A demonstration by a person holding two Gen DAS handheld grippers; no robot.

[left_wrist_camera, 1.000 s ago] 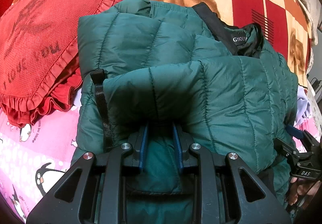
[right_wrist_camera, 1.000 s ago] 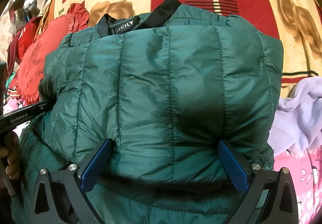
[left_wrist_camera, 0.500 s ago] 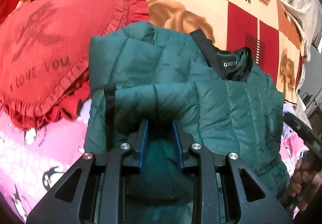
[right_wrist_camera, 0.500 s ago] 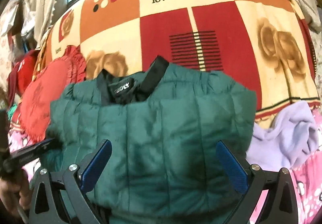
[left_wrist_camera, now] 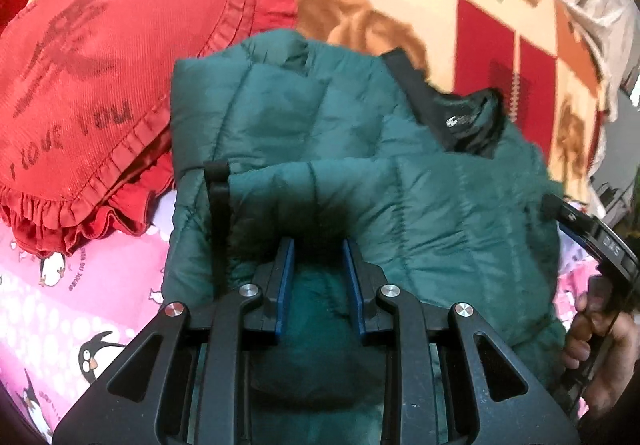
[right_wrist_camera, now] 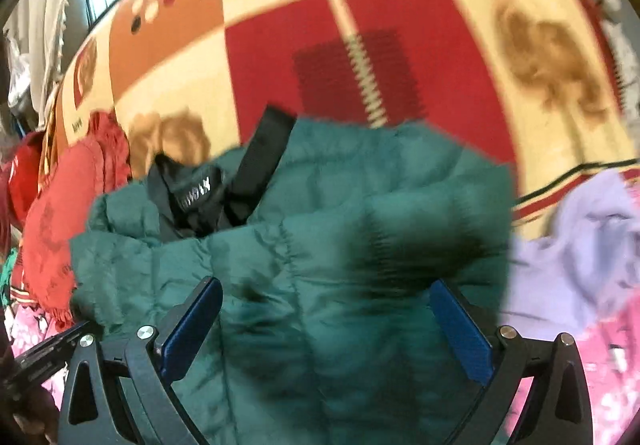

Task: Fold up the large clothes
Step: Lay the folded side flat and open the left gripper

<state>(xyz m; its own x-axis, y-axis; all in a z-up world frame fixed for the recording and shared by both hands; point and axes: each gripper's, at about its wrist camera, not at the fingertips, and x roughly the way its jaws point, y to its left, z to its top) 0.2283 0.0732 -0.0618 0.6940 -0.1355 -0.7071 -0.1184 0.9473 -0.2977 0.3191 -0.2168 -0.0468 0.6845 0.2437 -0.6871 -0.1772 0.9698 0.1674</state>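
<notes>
1. The left gripper (left_wrist_camera: pixel 318 249) sits nearest the lens, its blue-padded jaws drawn close together and pinching a fold of the green puffer jacket (left_wrist_camera: pixel 340 149).
2. The right gripper (right_wrist_camera: pixel 326 299) has its jaws spread wide over the jacket's near edge, with nothing clamped between them; this view is motion-blurred.
3. The jacket lies folded in a thick bundle on the bedding, its long axis running left to right across the left wrist view.
4. Its black collar (left_wrist_camera: pixel 468 117), with a label I cannot read, points away from both cameras toward the far side.
5. A red heart-shaped cushion (left_wrist_camera: pixel 100 77) touches the jacket's left end.
6. A lilac garment (right_wrist_camera: pixel 572 245) lies just beside its right end.
7. Beyond spreads the checked blanket (right_wrist_camera: pixel 280 45) printed "love".
</notes>
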